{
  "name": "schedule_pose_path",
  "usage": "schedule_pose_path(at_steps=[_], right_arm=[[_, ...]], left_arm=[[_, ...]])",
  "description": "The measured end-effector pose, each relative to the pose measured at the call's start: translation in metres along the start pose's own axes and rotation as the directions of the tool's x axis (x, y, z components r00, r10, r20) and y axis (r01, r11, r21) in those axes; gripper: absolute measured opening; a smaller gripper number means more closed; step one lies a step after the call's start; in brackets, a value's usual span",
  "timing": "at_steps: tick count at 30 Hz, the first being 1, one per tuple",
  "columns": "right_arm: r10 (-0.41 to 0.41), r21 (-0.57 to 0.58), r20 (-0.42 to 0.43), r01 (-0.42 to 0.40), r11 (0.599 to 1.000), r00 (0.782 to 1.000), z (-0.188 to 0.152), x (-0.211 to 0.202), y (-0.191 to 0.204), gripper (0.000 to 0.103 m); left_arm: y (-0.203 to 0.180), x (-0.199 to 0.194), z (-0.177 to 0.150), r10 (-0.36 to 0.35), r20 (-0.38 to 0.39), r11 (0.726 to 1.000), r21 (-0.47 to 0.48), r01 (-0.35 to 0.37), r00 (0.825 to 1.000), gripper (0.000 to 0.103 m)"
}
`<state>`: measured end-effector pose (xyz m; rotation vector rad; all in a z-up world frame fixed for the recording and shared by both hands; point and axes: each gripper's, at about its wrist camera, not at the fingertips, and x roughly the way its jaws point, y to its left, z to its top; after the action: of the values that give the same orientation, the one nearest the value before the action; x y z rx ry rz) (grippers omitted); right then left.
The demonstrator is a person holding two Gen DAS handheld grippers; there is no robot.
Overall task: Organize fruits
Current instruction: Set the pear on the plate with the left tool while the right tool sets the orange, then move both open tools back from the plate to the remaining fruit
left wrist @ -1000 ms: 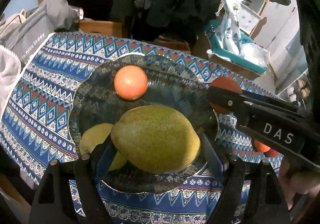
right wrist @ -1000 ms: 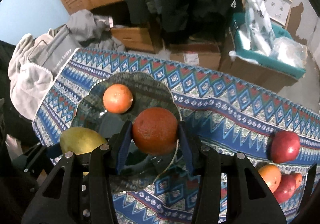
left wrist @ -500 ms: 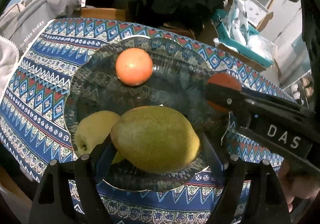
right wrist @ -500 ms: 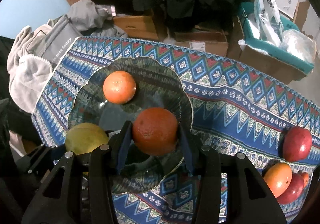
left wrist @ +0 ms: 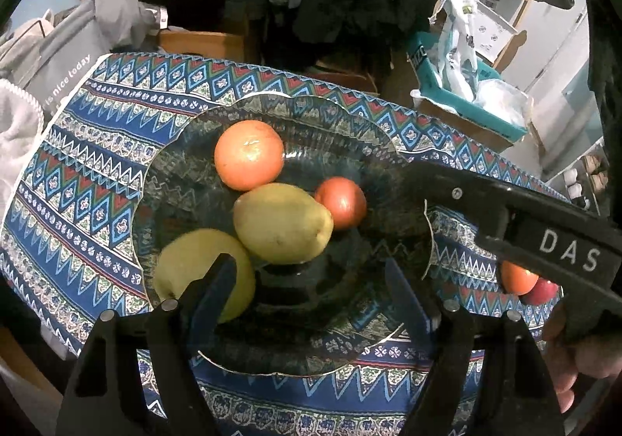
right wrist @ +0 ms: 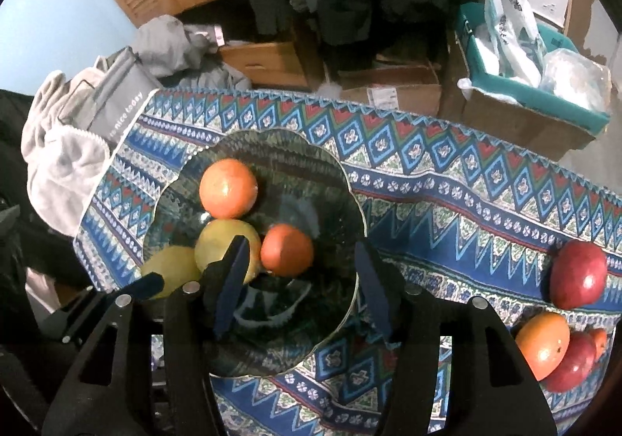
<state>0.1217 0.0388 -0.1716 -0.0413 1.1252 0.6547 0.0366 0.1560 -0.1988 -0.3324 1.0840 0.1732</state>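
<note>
**Both fruits down in the bowl, both grippers empty**

Far left, the pale yellow fruit (left wrist: 186,265) sits by the glass bowl's (left wrist: 311,105) rim, the green mango (left wrist: 282,222) against it. The left gripper (left wrist: 311,280) hangs over them, jaws closing with nothing between. Centre, the big orange (left wrist: 248,154) and small orange (right wrist: 287,249) lie loose. The right gripper (right wrist: 301,280) spreads, jaws opening, empty. Drop-off looks done; next, I'd say, a swing right to the red mango (right wrist: 579,274) and the pile (right wrist: 559,352) on the cloth (right wrist: 447,203).
</note>
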Motion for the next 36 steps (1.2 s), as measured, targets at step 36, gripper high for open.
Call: schedule_pose_path(at_steps=[36], right_arm=[[-0.232,0.087,0.179,0.22,0.972,0.956,-0.046,-0.135,-0.081,0.075]], left_arm=[[-0.097,-0.048,0.0,-0.077,0.093,0.982,0.182,0.059,0.993,0.097]])
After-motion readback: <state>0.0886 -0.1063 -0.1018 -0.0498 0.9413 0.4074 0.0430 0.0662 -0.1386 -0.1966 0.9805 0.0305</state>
